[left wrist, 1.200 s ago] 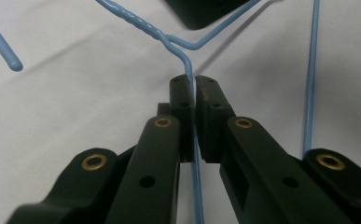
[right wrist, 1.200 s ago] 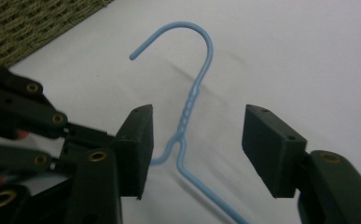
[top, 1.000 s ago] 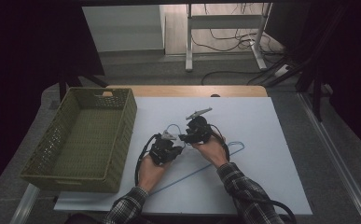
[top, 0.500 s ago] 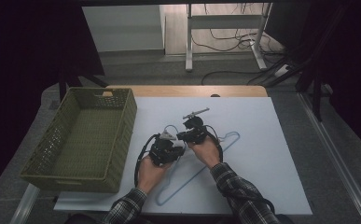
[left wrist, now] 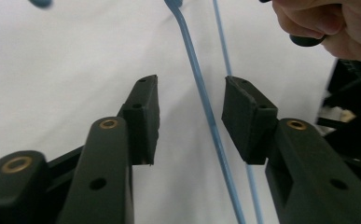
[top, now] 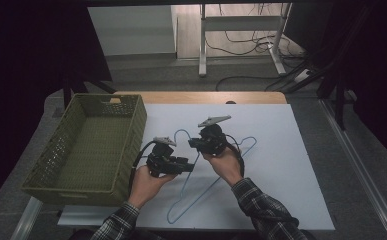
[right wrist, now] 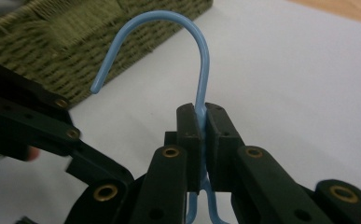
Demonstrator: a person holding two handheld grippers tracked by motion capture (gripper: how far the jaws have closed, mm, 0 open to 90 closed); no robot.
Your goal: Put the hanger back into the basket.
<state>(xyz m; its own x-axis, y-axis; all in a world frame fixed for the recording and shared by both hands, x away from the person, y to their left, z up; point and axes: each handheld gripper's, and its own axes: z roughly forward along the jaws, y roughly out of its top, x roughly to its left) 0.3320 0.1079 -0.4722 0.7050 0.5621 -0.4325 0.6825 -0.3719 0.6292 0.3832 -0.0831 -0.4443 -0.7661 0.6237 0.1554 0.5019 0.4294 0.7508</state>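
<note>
**Blue wire hanger held between two grippers beside a green basket**

Seen from above: a counter with a white surface, wooden edge at the far side. At its left end, an olive-green woven basket, nothing visible inside. Near the middle, a light blue wire hanger, hook toward the far side, triangular body reaching toward the near edge and out to the right.

Right gripper, in a hand with a plaid sleeve, at the hanger's neck. From the right gripper view: jaws pressed together on the blue wire just below the hook, the wire pinched between the two black pads. Hook curving up and over to the left above the jaws, its tip free, woven basket wall behind it. White surface to the right.

Left gripper, in the other hand, just left of the right one and close beside it, pointing toward the right. From the left gripper view: jaws spread wide, one strand of the blue wire running between them without touching either pad. Second, thinner-looking strand farther off, nearly parallel. Fingers of the right hand in the upper right corner of that view. Whether the hanger's body rests on the counter or hangs lifted: cannot tell.
</note>
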